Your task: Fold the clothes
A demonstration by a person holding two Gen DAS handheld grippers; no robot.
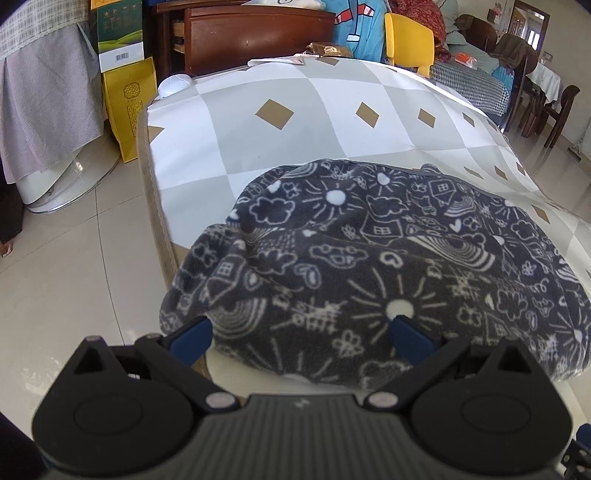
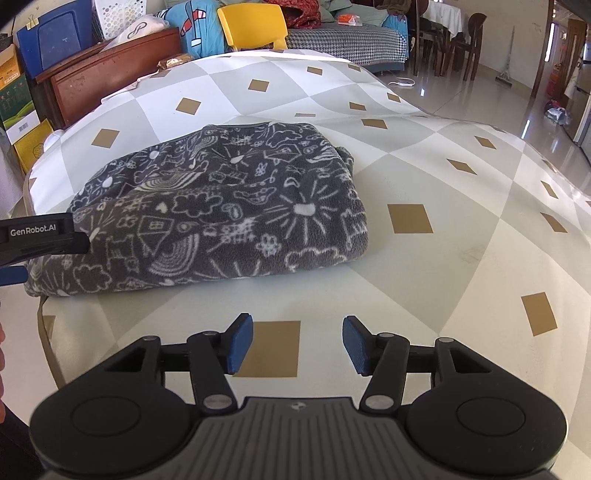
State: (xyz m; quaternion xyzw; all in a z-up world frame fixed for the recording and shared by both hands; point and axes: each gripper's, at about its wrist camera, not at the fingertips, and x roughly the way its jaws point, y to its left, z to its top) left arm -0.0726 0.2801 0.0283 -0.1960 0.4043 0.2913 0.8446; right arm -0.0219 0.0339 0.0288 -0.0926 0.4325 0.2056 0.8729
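We see the folded garment (image 2: 218, 210) on the worktop (image 2: 443, 192) near its left edge, a chair (image 2: 255, 26) behind the worktop.

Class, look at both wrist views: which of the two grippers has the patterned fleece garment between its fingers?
The left gripper: its blue fingers straddle the grey fleece garment. The right gripper is open over bare tablecloth.
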